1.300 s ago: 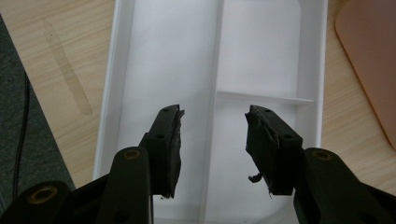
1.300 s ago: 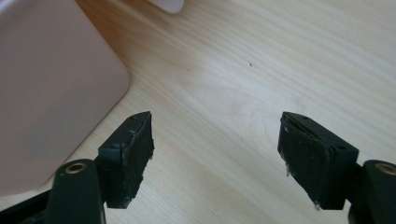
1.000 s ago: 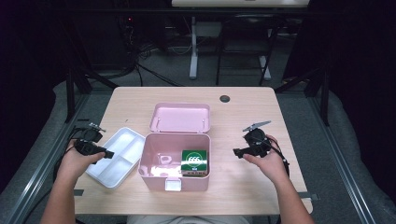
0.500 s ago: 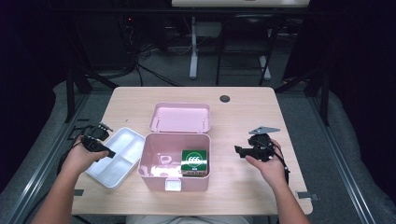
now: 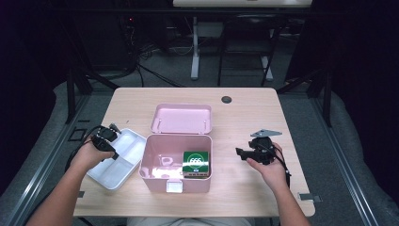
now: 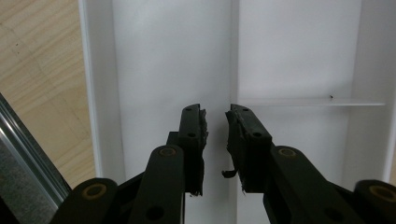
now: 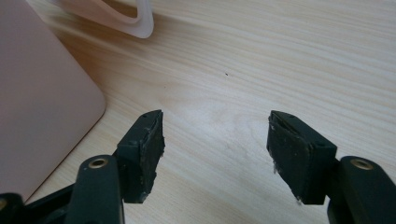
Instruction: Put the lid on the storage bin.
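Hovering over the white divided tray (image 5: 117, 157) at about 8 o'clock on the table (image 5: 244, 101), the left gripper (image 5: 109, 139) pointed down into it from the person's left hand (image 5: 89, 155). In the left gripper view its 2 black jaws straddled the tray's long centre divider (image 6: 233, 56), a narrow gap between them; they had just been closing, and whether the pads (image 6: 201, 135) pressed the rib I could not tell. A thin cross wall (image 6: 308, 101) ran off toward 3 o'clock from the divider in that view.

Just beside the tray, at 6 o'clock on the table, stood the pink box (image 5: 176, 162), open, with its lid (image 5: 182, 118) laid back toward 12 o'clock. Inside, toward the box's 4 o'clock corner, sat a green packet (image 5: 196, 162) marked in white.

At 4 o'clock on the table, apart from the box, the right hand (image 5: 268, 167) held the right gripper (image 5: 241, 153) pointing toward 9 o'clock. Its jaws stood well apart with bare wood between them, having eased slightly closer; the right gripper view showed the box wall (image 7: 42, 102) at 9 o'clock.

A small dark round cap (image 5: 227, 99) lay at 12 o'clock near the far edge.
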{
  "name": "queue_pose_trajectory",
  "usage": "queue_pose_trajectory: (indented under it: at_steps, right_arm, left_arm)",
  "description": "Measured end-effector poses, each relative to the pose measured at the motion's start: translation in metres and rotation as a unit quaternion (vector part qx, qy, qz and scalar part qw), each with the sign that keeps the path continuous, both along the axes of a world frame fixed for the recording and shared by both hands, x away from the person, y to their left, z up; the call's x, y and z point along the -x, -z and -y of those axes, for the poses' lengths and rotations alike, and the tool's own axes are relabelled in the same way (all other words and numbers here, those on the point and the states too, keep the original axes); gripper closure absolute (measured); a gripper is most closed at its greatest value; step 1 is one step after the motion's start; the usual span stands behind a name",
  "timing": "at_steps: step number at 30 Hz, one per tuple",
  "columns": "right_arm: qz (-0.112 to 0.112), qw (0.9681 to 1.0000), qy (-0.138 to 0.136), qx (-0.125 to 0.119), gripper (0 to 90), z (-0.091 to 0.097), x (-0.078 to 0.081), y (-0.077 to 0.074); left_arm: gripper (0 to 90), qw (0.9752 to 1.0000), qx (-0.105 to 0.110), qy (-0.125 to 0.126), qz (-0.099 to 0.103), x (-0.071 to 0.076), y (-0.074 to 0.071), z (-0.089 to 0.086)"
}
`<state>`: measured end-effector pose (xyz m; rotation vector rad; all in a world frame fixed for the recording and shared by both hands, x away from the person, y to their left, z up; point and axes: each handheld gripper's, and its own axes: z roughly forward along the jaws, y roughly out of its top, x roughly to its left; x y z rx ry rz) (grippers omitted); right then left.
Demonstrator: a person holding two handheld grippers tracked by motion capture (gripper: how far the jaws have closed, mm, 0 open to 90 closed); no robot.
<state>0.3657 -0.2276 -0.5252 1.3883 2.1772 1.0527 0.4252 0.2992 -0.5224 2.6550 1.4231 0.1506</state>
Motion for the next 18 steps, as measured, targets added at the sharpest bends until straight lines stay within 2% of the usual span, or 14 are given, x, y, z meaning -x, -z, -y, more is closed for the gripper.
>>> queue_pose_trajectory:
  at_steps: [4,5,8,13,18]
  right_arm:
    - [-0.002,0.9999,0.009,-0.008,43.7,0.003,0.0,0.002]
    - [-0.009,0.9998,0.015,-0.012,44.8,0.004,0.0,0.002]
    - [-0.017,0.9992,0.025,-0.025,45.9,0.007,0.0,0.004]
    - [-0.022,0.9987,0.03,-0.035,46.2,0.008,-0.001,0.006]
    - [-0.028,0.9985,0.033,-0.035,46.9,0.01,-0.001,0.006]
  left_arm:
    - [75.3,1.0,0.007,0.004,-0.005,0.002,-0.003,0.0]
    - [75.4,0.9999,0.008,0.005,-0.007,0.002,-0.004,0.001]
    - [76.6,0.9998,0.009,0.01,-0.012,0.002,-0.004,0.002]
    - [78.6,0.9997,0.005,0.012,-0.019,0.0,0.001,0.004]
    - [82.4,0.9993,-0.006,0.019,-0.033,-0.001,0.007,0.008]
